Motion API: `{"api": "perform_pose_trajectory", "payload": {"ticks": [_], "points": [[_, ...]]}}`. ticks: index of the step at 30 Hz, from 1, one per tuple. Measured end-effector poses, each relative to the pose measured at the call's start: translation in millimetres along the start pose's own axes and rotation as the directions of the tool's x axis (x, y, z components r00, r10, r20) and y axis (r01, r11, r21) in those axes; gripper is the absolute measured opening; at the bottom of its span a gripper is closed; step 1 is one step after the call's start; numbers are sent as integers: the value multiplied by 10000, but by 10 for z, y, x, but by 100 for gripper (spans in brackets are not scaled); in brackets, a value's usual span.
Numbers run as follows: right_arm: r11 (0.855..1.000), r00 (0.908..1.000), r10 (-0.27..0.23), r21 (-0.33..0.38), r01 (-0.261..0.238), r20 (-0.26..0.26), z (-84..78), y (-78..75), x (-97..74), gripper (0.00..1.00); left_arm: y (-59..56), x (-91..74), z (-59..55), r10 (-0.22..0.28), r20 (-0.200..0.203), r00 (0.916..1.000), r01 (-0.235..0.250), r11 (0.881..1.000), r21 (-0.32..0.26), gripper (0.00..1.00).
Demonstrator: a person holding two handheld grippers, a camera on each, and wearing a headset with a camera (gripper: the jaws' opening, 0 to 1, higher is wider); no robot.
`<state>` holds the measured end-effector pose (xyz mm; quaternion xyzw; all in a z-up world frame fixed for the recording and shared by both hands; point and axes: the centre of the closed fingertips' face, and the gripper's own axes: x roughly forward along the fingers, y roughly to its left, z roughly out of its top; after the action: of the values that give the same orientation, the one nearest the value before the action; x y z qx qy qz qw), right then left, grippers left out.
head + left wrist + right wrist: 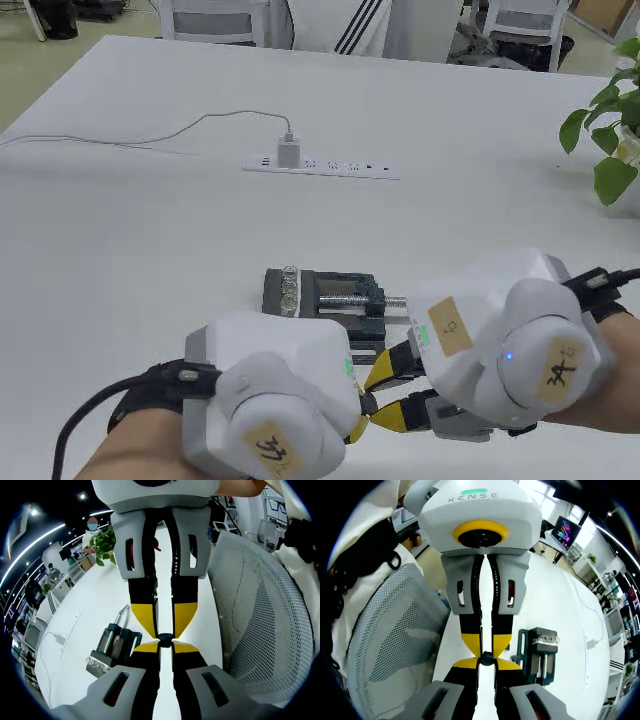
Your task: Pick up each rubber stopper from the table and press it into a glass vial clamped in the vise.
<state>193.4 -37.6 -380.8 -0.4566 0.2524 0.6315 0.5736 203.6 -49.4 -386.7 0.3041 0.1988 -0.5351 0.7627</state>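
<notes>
**A:** Head view first. How are the hands set?

**B:** Both forearms come in over the near edge of the table and turn inward. The left gripper and the right gripper point at each other, yellow tips nose to nose. The right one sits a little farther from the edge.

**A:** And the work?

**B:** The vise stands just beyond the tips, about midway along the near edge. A row of glass vials is upright at its left end. A power strip with a white charger lies well beyond, toward the far edge.

**A:** Left gripper view?

**B:** Its own jaws rise from below, drawn in to a narrow gap. The right gripper reaches down from the top, equally narrow. A small dark rubber stopper sits where the four tips meet. The vise is on the table to the left, apart from the tips, and a mesh chair is on the right.

**A:** Right gripper view?

**B:** It is the mirror of that. The left gripper descends from the top, and the stopper sits in the notch between the yellow tips. The vise and its vials are to the right.

**A:** Which pair holds the stopper?

**B:** I cannot tell. Both pairs are nearly closed around it.
</notes>
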Motion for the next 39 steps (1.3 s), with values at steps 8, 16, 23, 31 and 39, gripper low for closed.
{"api": "perform_pose_trajectory", "payload": {"ticks": [8, 16, 23, 31, 39], "points": [[9973, 9953, -4, 730, -67, 966, 49, -26, -43, 12, 34, -45, -18, 218, 345, 9992, -198, 9982, -570, 4], [9661, 9752, -230, 2558, -350, 2201, 47, -71, -140, 16, 89, -116, -49, 618, 548, 9966, -560, 9931, -1030, 4], [9507, 9616, -398, 3065, -471, 2714, 96, -109, -139, 12, 73, -134, 24, 713, 864, 9937, -627, 9931, -992, 4], [9542, 9669, -235, 2941, -541, 2540, 79, -80, -90, 10, 78, -128, 72, 785, 1011, 9918, -685, 9928, -980, 4], [9553, 9672, -223, 2905, -540, 2529, 79, -80, -92, 9, 83, -125, 73, 844, 1121, 9901, -689, 9884, -1354, 4]]}}
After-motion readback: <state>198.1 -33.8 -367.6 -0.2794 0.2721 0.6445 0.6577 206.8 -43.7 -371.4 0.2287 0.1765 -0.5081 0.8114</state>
